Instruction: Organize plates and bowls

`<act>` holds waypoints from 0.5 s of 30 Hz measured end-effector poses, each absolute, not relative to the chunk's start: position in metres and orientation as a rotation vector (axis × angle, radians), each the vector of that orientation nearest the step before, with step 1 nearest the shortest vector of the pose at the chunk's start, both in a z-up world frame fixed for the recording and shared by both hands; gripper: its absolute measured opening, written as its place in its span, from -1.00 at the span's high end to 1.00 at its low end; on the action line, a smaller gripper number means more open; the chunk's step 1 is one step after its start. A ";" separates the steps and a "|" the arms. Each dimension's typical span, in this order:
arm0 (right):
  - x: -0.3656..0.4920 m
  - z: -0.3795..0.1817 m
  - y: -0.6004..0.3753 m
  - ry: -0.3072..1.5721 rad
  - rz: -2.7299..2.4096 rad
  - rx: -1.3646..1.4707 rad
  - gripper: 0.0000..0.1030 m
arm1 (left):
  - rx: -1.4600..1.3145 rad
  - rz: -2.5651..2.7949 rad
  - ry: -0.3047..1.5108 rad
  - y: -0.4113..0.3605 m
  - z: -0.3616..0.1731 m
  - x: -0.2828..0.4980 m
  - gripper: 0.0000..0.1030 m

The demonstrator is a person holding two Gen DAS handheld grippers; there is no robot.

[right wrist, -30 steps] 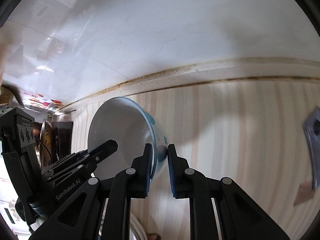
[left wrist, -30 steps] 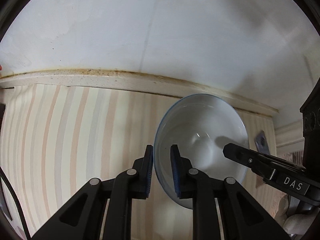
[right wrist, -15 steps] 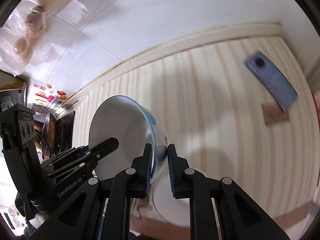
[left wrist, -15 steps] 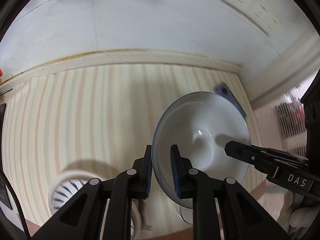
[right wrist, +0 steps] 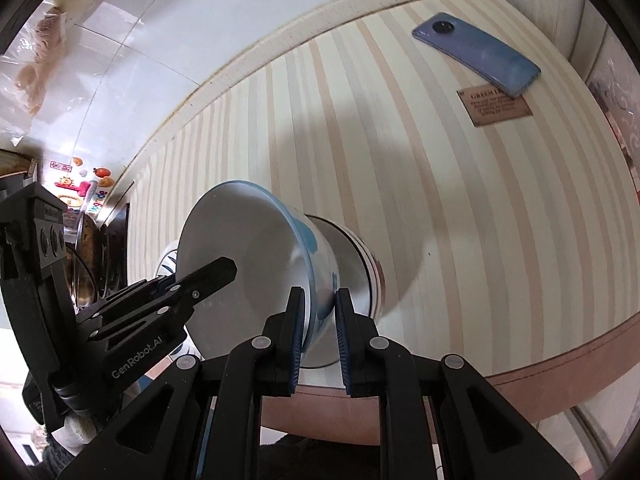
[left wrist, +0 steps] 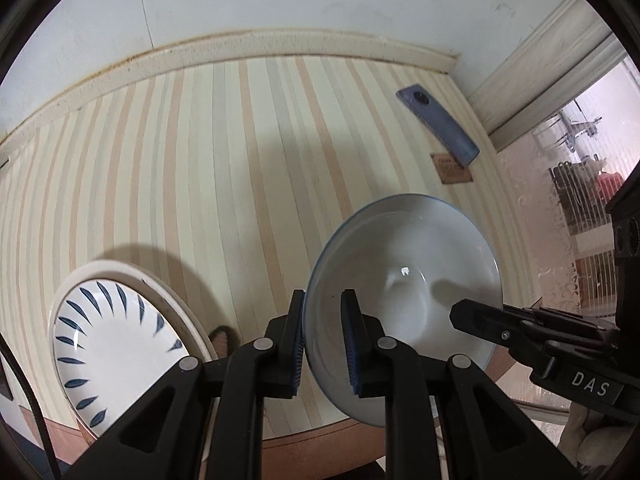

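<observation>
A white bowl with a blue rim [left wrist: 404, 292] hangs tilted above the table's front edge, held from both sides. My left gripper [left wrist: 323, 308] is shut on its near rim, one pad inside and one outside. My right gripper [right wrist: 319, 304] is shut on the opposite rim of the same bowl [right wrist: 248, 264]. A right finger [left wrist: 476, 318] reaches into the bowl in the left wrist view. Just behind the held bowl stands a second white bowl with a dark band [right wrist: 362, 264]. A white plate with blue leaf marks [left wrist: 116, 336] lies on a larger cream plate at the left.
The table has a striped cream top [left wrist: 224, 168] and a brown front edge [right wrist: 560, 376]. A blue phone [right wrist: 476, 54] and a brown label [right wrist: 494, 106] lie at the far right near the wall. Metal pans [right wrist: 86, 264] stand to the left.
Both grippers have tilted down and come lower with the bowl still held between them. The plates, the second bowl, the phone and the table's front edge have come into view.
</observation>
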State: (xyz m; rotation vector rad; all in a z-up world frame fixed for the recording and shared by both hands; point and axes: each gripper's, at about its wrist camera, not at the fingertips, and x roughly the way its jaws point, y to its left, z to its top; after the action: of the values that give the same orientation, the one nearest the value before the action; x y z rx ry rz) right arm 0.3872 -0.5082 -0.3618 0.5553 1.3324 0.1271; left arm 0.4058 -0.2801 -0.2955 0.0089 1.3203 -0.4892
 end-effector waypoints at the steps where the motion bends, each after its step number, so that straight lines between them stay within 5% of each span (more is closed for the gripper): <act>1: 0.386 -0.364 -0.508 1.337 0.127 0.555 0.67 | 0.014 -0.487 1.325 -0.281 -0.298 0.404 0.71; 15: 0.386 -0.378 -0.504 1.382 0.112 0.509 0.67 | 0.069 -0.481 1.334 -0.291 -0.310 0.397 0.71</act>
State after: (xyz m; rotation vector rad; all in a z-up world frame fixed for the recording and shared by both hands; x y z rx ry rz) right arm 0.3860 -0.5043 -0.3785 0.5094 1.3817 0.1122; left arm 0.3968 -0.2908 -0.3102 0.0694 1.3342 -0.4807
